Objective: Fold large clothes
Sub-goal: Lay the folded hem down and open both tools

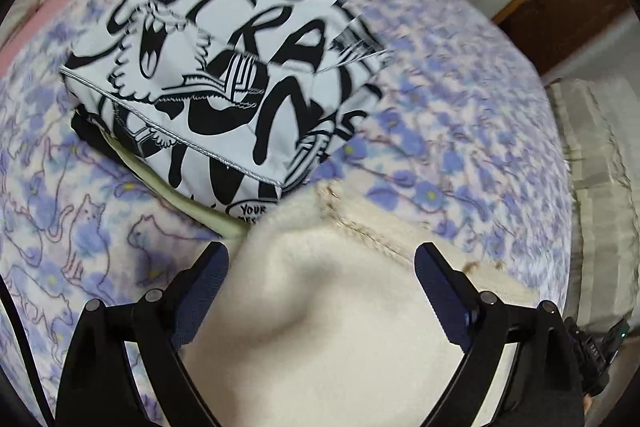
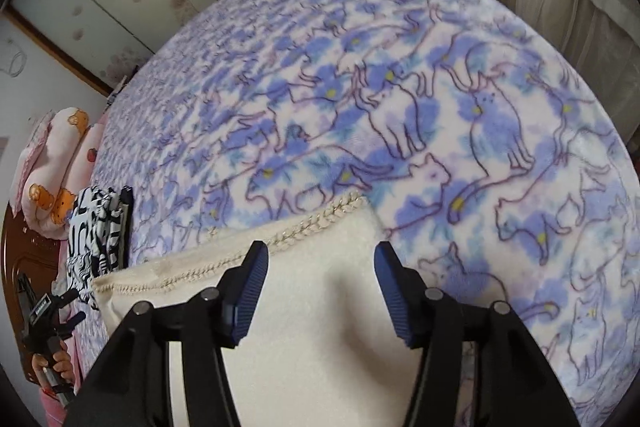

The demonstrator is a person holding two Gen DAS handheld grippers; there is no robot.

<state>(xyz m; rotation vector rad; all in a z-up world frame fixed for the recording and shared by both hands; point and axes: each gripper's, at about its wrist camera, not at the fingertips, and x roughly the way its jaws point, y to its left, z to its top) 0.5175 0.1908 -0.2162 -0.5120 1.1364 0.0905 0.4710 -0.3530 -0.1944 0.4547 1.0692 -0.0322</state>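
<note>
Your workspace is the bed, covered by a fleece blanket printed with purple flowers and outlined cats, which fills most of both wrist views. On it lies the cream garment you are folding: a soft, fuzzy piece with a stitched hem, its corner reaching up between the fingers in each view. Just beyond that corner, in the left wrist view, sits an already folded black-and-white graphic garment, its near edge touching or slightly overlapped by the cream fabric; the right wrist view shows the same folded piece at the far left, beside pink cartoon-print pillows. Your left gripper stands wide apart, the cream cloth lying between its fingers with the blue pads clear of it, so nothing is held. Your right gripper is parted to a middling width, the cream hem corner sitting between the pads, which do not press on it either. At the lower left of the right wrist view your hand grips the handle of the other tool.
</note>
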